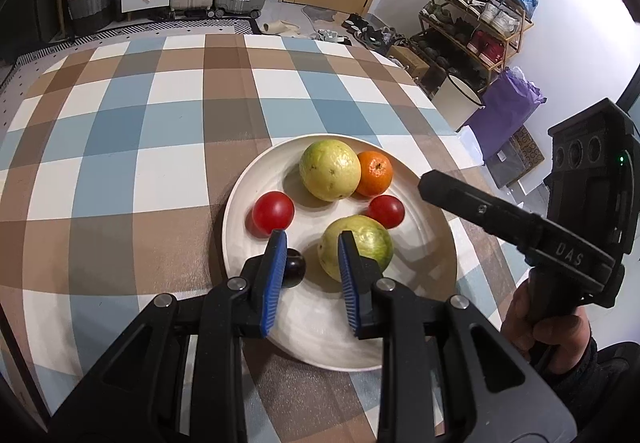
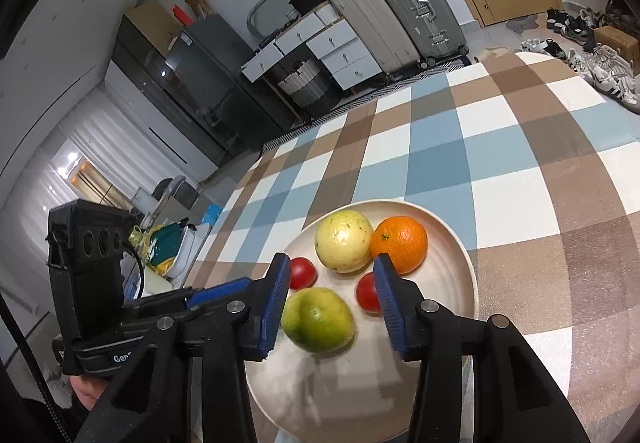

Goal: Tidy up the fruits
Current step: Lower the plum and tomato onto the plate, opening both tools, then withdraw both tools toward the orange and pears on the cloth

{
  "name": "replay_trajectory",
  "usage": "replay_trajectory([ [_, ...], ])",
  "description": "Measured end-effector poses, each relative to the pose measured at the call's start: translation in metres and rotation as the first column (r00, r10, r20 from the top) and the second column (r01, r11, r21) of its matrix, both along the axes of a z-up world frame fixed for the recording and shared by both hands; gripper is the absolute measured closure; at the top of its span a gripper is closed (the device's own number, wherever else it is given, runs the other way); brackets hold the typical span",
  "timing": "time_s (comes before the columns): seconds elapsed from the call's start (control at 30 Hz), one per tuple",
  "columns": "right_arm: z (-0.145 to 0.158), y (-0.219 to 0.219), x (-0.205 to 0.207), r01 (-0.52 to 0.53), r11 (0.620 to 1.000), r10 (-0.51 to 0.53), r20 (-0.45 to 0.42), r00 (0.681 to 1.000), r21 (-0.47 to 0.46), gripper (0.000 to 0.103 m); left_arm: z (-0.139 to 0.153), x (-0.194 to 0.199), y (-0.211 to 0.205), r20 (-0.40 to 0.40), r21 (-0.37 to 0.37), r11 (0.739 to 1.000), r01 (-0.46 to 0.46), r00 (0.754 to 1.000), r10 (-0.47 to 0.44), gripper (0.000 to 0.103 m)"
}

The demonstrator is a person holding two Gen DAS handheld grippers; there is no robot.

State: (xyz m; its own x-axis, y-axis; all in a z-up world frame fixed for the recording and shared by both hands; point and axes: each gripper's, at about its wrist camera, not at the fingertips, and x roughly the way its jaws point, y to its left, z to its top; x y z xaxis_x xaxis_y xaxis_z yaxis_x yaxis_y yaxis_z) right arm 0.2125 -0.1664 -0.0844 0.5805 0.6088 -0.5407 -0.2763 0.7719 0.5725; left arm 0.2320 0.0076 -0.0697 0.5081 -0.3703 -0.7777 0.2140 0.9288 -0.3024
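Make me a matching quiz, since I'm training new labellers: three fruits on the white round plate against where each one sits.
1 round orange fruit
2 small dark round plum
3 green round guava

A blurred, seen between the fingers of the right gripper
B right against the pale yellow guava
C peeking from behind the left-hand finger of the left gripper

Pairs: 1-B, 2-C, 3-A

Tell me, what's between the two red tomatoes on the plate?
Only bare white plate right between the left tomato and the right tomato. The pale guava sits just behind that gap and the greener guava just ahead, shown in the left wrist view.
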Motion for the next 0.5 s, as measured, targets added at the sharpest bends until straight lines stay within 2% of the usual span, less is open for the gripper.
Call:
replay_trajectory([
  [0.5, 0.020, -0.014, -0.036, 0.049, 0.999, -0.050, 0.050, 0.998, 0.017, 0.059, 0.030, -0.049, -0.003, 0.069, 0.045, 0.999, -0.015, 0.998, 0.012, 0.080],
])
